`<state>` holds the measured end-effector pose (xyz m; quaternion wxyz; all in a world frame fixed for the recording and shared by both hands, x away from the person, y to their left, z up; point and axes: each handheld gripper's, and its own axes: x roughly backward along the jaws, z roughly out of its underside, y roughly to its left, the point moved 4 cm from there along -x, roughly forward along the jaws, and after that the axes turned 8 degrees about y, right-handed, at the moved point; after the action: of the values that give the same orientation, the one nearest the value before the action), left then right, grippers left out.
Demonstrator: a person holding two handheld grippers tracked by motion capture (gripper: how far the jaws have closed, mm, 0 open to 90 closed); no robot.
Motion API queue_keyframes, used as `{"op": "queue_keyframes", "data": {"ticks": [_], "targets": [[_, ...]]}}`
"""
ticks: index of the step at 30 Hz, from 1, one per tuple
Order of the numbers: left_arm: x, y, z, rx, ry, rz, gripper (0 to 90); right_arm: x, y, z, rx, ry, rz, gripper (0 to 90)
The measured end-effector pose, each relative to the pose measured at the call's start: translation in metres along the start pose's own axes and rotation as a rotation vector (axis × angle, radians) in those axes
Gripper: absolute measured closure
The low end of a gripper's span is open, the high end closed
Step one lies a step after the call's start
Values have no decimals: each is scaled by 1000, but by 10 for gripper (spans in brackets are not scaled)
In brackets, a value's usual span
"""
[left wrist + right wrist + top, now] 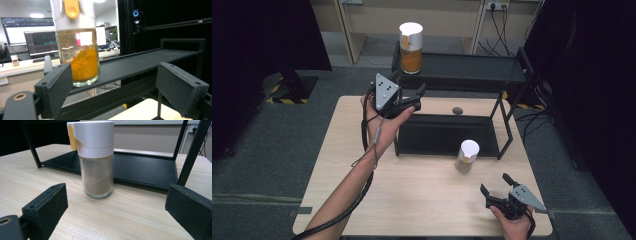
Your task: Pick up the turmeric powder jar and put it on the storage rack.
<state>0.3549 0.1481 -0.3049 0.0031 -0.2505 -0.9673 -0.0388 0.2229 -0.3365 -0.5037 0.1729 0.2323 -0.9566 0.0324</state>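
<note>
Both grippers (418,96) (495,185) open, left raised

We see two jars with white caps: the jar on the upper shelf (411,48) holds bright orange-yellow powder under clear glass, and its cap carries a yellow-orange tab (72,8) — the same tab colour shows on the jar on the table (96,160), whose powder is a dull grey-brown. The rack (462,67) is matt black throughout. The table (362,200) is pale wood with fine lengthwise grain. Both grippers — left gripper (416,97) and right gripper (495,189) — are black with light grey three-cornered plates (small dark holes dot the left one). On the dark grey floor (252,165) we note a yellow-and-black striped strip (287,100).
</note>
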Motion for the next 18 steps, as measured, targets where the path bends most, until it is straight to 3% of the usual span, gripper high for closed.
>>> {"op": "queue_keyframes", "data": {"ticks": [18], "targets": [[18, -2, 35, 31, 7, 12, 134, 0, 0, 0, 0, 1, 0, 46]]}}
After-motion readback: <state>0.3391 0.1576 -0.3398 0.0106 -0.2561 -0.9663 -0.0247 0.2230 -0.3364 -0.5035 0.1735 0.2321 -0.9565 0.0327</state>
